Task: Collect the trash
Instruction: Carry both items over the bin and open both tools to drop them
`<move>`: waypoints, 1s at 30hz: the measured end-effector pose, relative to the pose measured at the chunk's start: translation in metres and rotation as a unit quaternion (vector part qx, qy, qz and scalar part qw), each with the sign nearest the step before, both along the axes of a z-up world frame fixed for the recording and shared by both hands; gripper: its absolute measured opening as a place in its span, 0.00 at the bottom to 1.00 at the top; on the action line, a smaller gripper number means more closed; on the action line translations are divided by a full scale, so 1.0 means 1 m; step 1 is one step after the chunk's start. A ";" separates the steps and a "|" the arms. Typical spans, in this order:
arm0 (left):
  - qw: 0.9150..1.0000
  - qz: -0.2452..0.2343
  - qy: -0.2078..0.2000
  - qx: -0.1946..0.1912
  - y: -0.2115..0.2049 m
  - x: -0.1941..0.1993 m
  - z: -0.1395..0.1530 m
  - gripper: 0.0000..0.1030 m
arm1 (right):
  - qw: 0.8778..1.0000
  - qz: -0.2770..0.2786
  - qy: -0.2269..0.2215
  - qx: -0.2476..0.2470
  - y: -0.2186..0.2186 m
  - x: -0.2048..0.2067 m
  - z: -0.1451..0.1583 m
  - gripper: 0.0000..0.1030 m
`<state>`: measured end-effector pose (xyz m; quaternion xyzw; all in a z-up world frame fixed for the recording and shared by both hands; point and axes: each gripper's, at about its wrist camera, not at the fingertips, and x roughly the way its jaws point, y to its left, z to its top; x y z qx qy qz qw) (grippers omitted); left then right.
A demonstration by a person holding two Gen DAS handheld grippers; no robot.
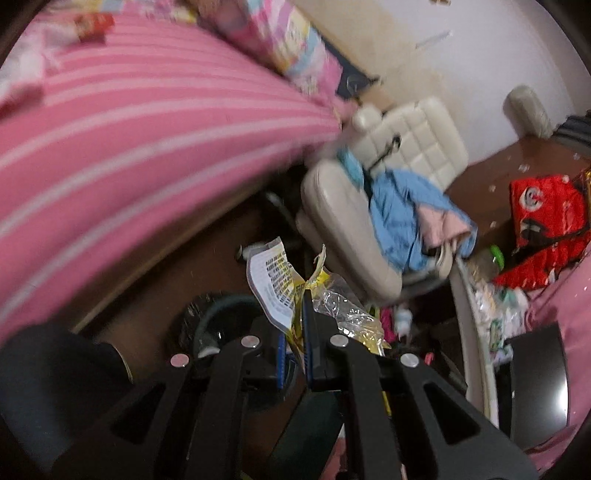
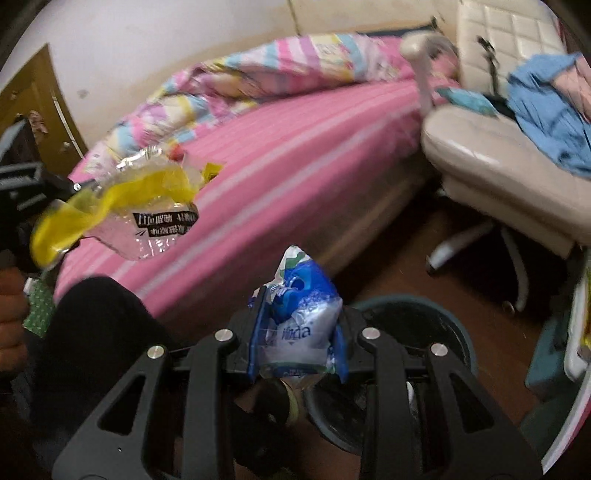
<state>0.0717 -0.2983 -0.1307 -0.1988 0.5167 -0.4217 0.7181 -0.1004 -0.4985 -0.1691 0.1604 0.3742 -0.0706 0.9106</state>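
The pink striped bed (image 2: 295,155) fills the room; beside it on the floor the round bin (image 2: 436,325) waits below both grippers. The right gripper (image 2: 299,325) clamps a blue-white packet (image 2: 299,314); the left gripper (image 1: 299,332), nearly closed, pinches a yellow wrapper (image 1: 321,295), likely for dropping.

Bed (image 1: 129,140) motion-blurred; bin (image 2: 424,325) mostly hidden behind jaws; red item (image 1: 92,26) on bed unidentifiable.

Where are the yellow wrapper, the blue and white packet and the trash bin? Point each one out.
yellow wrapper (image 2: 122,206): right wrist view, on its crumpled yellow and clear film.
blue and white packet (image 2: 299,317): right wrist view, on its printed front.
trash bin (image 2: 448,325): right wrist view, on its dark rim.
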 end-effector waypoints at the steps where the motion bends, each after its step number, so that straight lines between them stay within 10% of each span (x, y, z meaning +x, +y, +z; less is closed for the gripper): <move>1: 1.000 -0.009 0.005 0.007 -0.009 -0.004 -0.008 0.07 | 1.000 -0.006 0.009 0.002 -0.005 -0.002 -0.008 0.30; 11: 0.989 -0.105 0.080 0.060 -0.108 -0.012 -0.094 0.07 | 0.995 -0.036 0.084 -0.029 -0.029 -0.010 -0.064 0.32; 20: 0.971 -0.175 0.101 0.129 -0.169 -0.019 -0.142 0.10 | 0.987 -0.102 0.107 -0.055 -0.044 -0.035 -0.081 0.81; 25: 0.960 -0.194 0.103 0.171 -0.187 -0.026 -0.160 0.53 | 0.984 -0.114 0.121 -0.062 -0.044 -0.045 -0.084 0.86; 30: 0.964 -0.173 0.123 0.163 -0.181 -0.016 -0.161 0.71 | 0.985 -0.112 0.120 -0.058 -0.044 -0.047 -0.081 0.89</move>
